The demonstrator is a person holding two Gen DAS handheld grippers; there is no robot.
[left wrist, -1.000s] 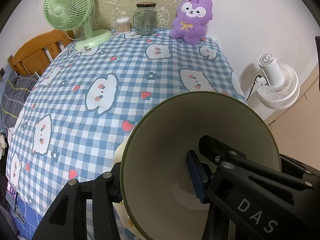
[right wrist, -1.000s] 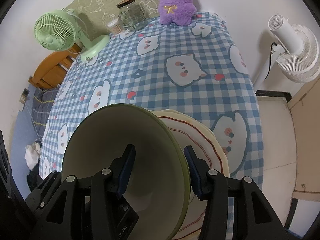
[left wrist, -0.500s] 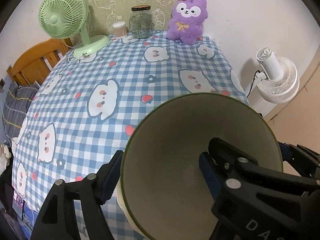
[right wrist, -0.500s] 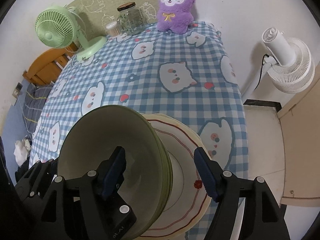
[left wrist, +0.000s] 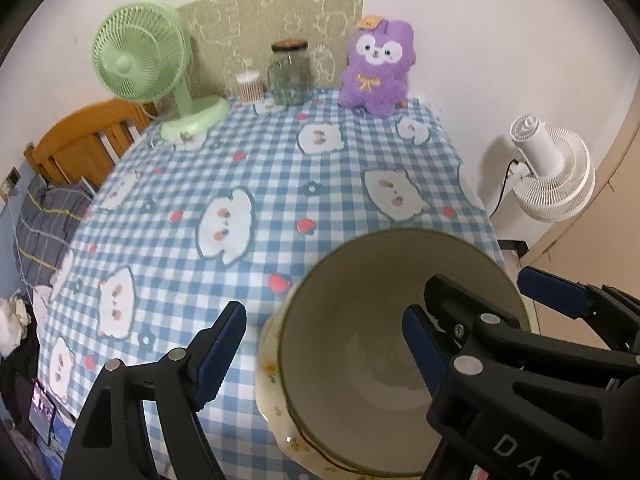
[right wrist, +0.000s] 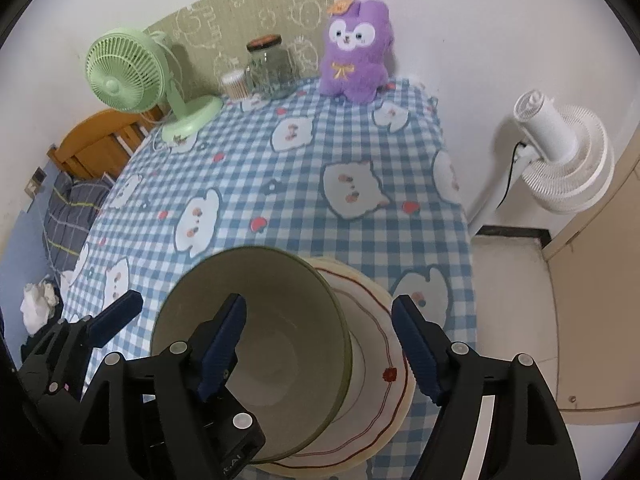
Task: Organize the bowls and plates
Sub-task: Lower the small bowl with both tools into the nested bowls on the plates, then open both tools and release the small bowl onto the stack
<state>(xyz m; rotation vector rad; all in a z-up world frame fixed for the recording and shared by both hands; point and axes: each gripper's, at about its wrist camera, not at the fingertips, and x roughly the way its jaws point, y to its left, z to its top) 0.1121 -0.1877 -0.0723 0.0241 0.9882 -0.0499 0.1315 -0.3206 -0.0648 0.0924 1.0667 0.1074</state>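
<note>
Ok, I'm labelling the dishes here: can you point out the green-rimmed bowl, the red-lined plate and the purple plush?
green-rimmed bowl [right wrist: 280, 344]: right wrist view, on its inner wall.
red-lined plate [right wrist: 380, 344]: right wrist view, on its bare right side.
purple plush [right wrist: 354, 68]: right wrist view, on its belly.

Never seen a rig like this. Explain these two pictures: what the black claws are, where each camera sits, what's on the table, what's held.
A person holds a two-finger clamp in each hand; a wide-angle camera on each looks along its fingers. One picture comes from the left gripper, the other from the right gripper. On the blue checked tablecloth, an olive-rimmed cream bowl sits on a red-lined cream plate. Both grippers are open, straddling the bowl's rim; nothing is held. Behind stand a green desk fan, glass jar and purple plush toy.
</note>
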